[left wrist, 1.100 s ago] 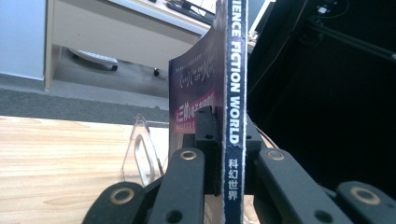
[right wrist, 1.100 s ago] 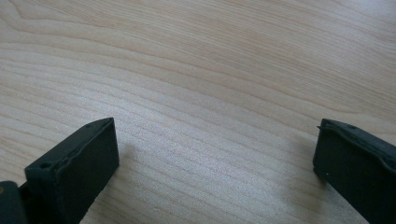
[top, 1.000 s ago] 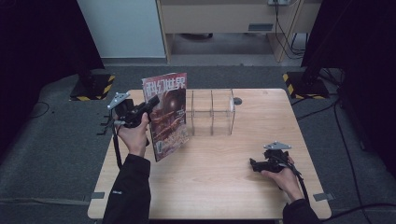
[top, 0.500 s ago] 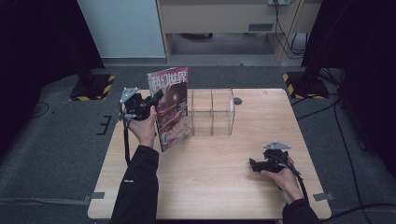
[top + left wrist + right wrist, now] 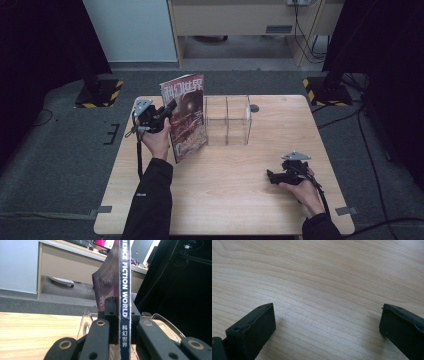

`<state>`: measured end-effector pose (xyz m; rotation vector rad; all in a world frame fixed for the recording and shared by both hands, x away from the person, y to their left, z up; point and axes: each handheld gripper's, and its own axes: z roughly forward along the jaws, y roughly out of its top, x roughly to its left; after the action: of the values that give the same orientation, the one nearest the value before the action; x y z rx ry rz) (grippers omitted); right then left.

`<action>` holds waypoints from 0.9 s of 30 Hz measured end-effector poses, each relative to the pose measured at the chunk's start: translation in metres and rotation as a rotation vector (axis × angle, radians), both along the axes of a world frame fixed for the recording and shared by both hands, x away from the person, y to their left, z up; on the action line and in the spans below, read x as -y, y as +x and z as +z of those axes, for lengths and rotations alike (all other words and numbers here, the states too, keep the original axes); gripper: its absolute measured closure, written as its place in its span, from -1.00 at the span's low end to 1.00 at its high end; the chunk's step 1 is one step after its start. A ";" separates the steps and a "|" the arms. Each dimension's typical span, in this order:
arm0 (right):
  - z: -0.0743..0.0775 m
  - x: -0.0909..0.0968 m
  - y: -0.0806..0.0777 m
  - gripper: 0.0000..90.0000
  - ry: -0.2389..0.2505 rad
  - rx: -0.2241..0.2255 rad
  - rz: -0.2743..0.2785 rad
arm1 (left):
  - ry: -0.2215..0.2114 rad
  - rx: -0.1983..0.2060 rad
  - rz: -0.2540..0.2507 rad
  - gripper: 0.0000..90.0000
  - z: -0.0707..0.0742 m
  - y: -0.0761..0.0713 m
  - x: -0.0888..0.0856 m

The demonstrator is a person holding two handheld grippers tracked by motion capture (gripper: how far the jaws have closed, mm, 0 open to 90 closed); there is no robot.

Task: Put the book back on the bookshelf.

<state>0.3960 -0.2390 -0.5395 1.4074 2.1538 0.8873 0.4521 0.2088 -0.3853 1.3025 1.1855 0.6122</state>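
A magazine [image 5: 187, 116] with a dark red cover stands upright at the left end of a clear acrylic rack [image 5: 227, 120]. My left gripper [image 5: 167, 111] is shut on its spine edge, held by a hand on the table's left side. In the left gripper view the blue spine of the magazine [image 5: 124, 297], printed "SCIENCE FICTION WORLD", runs up between the two black jaws of my left gripper [image 5: 121, 315], with the rack's [image 5: 86, 322] clear dividers behind. My right gripper [image 5: 272, 176] rests low over the table at the front right, jaws wide apart on bare wood, as the right gripper view [image 5: 327, 322] shows.
The wooden table [image 5: 225, 200] has free room across its front and middle. A small dark round disc [image 5: 254, 108] lies behind the rack. Black stands with yellow-striped bases [image 5: 100, 92] flank the table on the floor. A desk [image 5: 75, 265] stands beyond the far edge.
My left gripper has carried the magazine to the right, nearer the rack's left end, and turned it more upright. The right gripper has stayed put.
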 end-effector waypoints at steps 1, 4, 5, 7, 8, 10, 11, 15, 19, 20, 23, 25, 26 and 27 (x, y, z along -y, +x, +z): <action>0.000 0.000 0.000 -0.98 -0.002 -0.001 0.005 | 0.007 -0.001 -0.004 0.85 -0.001 -0.002 -0.001; 0.000 0.000 0.000 -0.98 -0.002 -0.001 0.005 | 0.023 -0.012 -0.017 0.85 -0.003 -0.011 -0.004; 0.000 0.000 0.000 -0.98 -0.002 -0.001 0.006 | 0.032 -0.017 -0.019 0.84 -0.003 -0.013 -0.004; 0.000 0.000 0.000 -0.98 -0.002 -0.001 0.007 | 0.061 -0.030 -0.025 0.84 -0.004 -0.020 -0.006; 0.000 0.000 0.000 -0.98 -0.001 -0.002 0.007 | 0.074 -0.036 -0.029 0.84 -0.004 -0.023 -0.007; 0.000 0.000 0.000 -0.98 -0.001 -0.002 0.007 | 0.108 -0.046 -0.041 0.83 -0.004 -0.031 -0.009; 0.000 0.000 0.000 -0.98 -0.001 -0.002 0.007 | 0.119 -0.050 -0.044 0.83 -0.005 -0.035 -0.010; 0.000 -0.001 -0.001 -0.98 0.000 -0.002 0.002 | 0.128 -0.069 -0.058 0.83 -0.010 -0.048 -0.015; 0.000 -0.001 -0.001 -0.98 0.001 -0.002 -0.001 | 0.153 -0.086 -0.074 0.83 -0.015 -0.061 -0.021; 0.000 -0.001 -0.001 -0.98 0.001 -0.002 0.001 | 0.158 -0.089 -0.077 0.82 -0.016 -0.064 -0.021; 0.000 -0.001 -0.001 -0.98 0.002 -0.003 0.000 | 0.166 -0.094 -0.083 0.81 -0.022 -0.072 -0.024; 0.000 -0.001 -0.001 -0.98 0.001 -0.003 0.000 | 0.177 -0.100 -0.089 0.80 -0.025 -0.077 -0.027; 0.000 -0.001 -0.001 -0.98 0.001 -0.001 -0.001 | 0.178 -0.101 -0.089 0.79 -0.025 -0.078 -0.028; 0.000 -0.001 -0.001 -0.98 0.001 -0.001 -0.001 | 0.180 -0.099 -0.092 0.78 -0.025 -0.078 -0.029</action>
<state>0.3951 -0.2379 -0.5397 1.4097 2.1533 0.8878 0.3738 0.2379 -0.4100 1.5467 1.1642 0.6037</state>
